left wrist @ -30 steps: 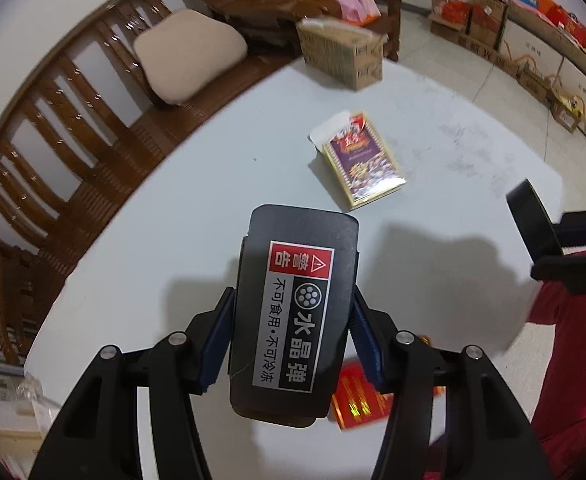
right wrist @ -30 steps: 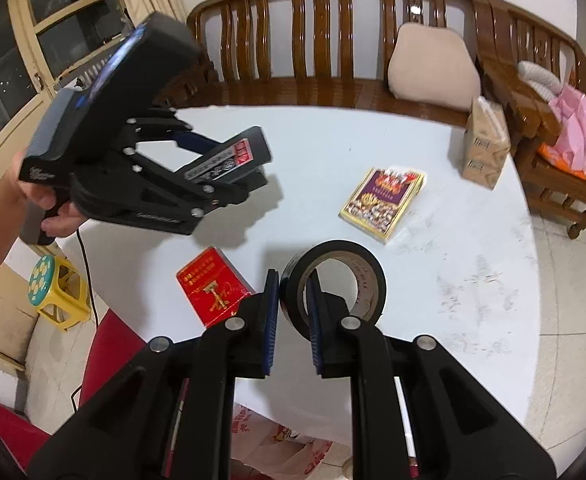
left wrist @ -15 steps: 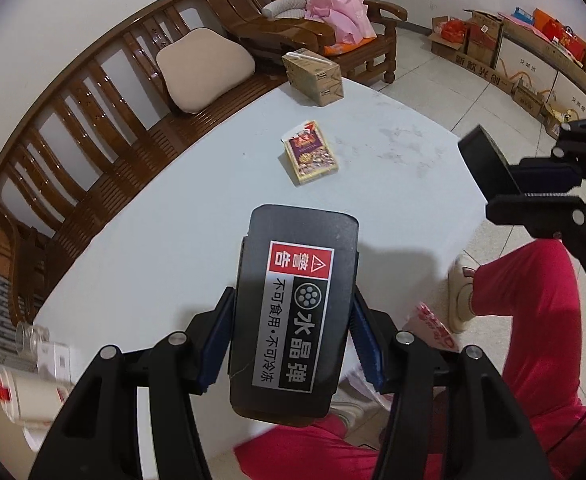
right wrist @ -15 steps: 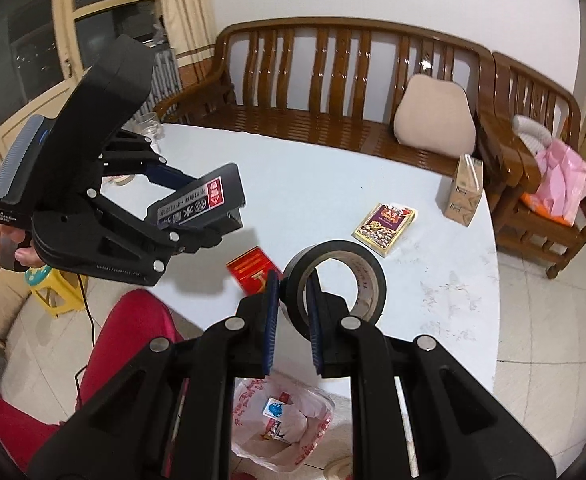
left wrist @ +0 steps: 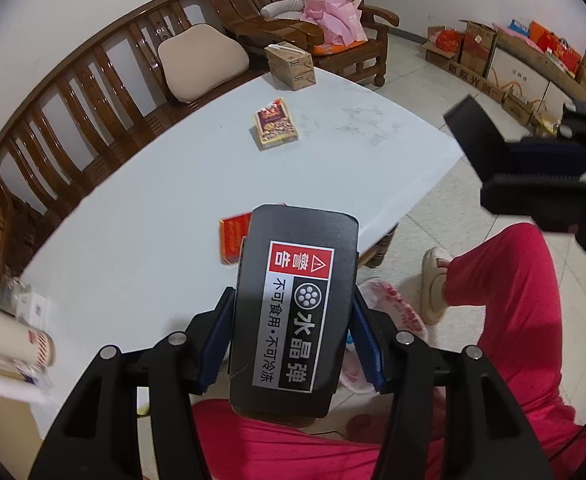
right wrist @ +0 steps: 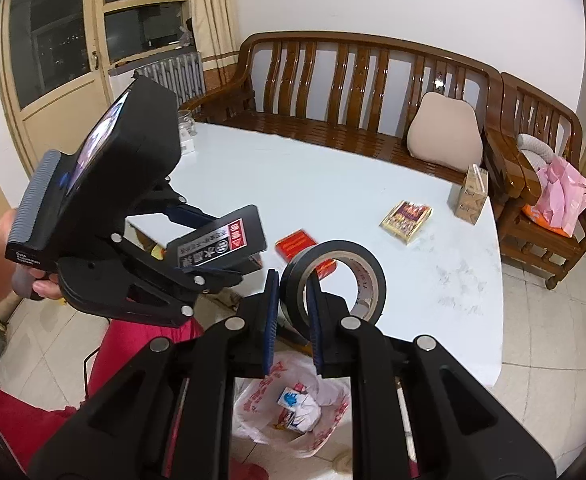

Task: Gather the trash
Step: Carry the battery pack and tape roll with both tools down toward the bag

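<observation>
While my left gripper (left wrist: pixel 293 322) clamps the flat black box with the red warning label (left wrist: pixel 295 312), my right gripper (right wrist: pixel 292 312) pinches the black tape roll's (right wrist: pixel 335 280) wall; both hang off the white table's (right wrist: pixel 333 184) edge, above the open plastic trash bag (right wrist: pixel 293 408) on the floor.

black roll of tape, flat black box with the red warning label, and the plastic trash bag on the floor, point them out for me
black roll of tape (right wrist: pixel 375 280), right wrist view, outer band at its right side
flat black box with the red warning label (left wrist: pixel 293 312), left wrist view, middle of the label
plastic trash bag (right wrist: pixel 329 412), right wrist view, right rim
</observation>
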Tool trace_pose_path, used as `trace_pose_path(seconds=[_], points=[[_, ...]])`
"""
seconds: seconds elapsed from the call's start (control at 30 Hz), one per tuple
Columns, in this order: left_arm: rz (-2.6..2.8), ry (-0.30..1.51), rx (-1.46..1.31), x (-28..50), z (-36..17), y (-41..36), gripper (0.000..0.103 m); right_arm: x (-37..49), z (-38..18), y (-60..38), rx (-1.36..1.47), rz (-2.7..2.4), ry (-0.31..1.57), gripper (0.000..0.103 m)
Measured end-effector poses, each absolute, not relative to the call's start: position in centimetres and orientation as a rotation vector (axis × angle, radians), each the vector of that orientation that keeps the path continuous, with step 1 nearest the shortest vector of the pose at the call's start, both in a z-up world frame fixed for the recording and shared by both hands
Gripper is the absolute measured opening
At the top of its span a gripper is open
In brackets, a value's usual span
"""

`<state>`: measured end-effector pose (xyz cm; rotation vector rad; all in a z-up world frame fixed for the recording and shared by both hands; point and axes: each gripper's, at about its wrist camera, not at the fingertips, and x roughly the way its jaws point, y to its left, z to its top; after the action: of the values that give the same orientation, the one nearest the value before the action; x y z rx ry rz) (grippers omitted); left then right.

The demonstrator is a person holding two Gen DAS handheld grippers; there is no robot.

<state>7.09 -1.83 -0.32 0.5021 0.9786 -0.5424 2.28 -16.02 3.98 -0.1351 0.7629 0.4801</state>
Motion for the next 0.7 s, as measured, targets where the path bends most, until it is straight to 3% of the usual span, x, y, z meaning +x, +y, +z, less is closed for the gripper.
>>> trace_pose_path(seconds=[0.7], points=[[-0.504, 1.047, 0.291, 3.1, -10.1, -1.2, 0.054, -1.9, -7.5, -15.3, -0.065, 0.47, 0.934, 0.015]])
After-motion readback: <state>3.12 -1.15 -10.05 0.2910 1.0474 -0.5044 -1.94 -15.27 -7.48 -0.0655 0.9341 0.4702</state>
